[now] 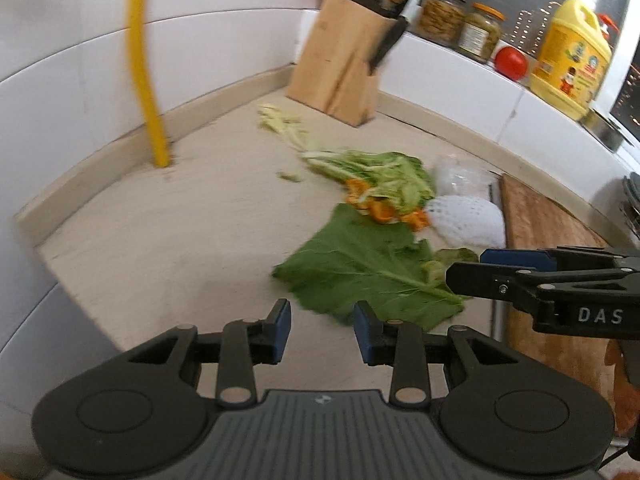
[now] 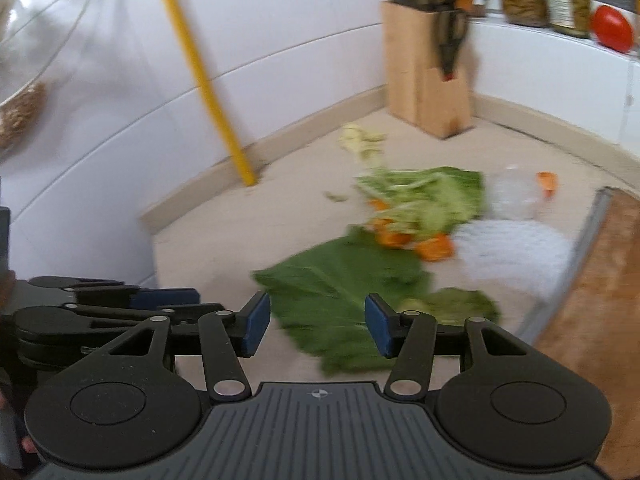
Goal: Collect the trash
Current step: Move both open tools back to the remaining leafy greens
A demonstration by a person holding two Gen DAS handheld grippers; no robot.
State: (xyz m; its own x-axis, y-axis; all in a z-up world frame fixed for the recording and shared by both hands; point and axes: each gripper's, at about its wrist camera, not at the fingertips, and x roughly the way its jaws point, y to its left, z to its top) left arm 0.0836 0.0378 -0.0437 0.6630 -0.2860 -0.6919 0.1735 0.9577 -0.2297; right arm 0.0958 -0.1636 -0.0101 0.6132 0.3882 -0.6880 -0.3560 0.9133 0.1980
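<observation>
Kitchen scraps lie on the beige counter [image 1: 180,232]: a large green leaf [image 1: 368,268] [image 2: 344,280], a heap of leafy greens [image 1: 380,180] [image 2: 432,196] over orange peel [image 1: 384,212] [image 2: 432,248], a white foam net [image 1: 468,216] [image 2: 512,248], crumpled clear plastic [image 1: 460,176] and pale stalk bits [image 1: 280,120] [image 2: 360,140]. My left gripper [image 1: 322,320] [image 2: 200,302] hovers open just short of the big leaf's near edge, holding nothing. To its right, my right gripper [image 2: 316,312] [image 1: 468,266] hangs open above that leaf, also empty.
A wooden knife block [image 1: 344,72] stands in the back corner, and a yellow pipe [image 1: 144,72] rises from the counter by the left wall. A wooden cutting board [image 1: 552,220] lies on the right. Jars [image 1: 440,16], a tomato [image 1: 511,60] and a yellow bottle [image 1: 572,56] line the ledge.
</observation>
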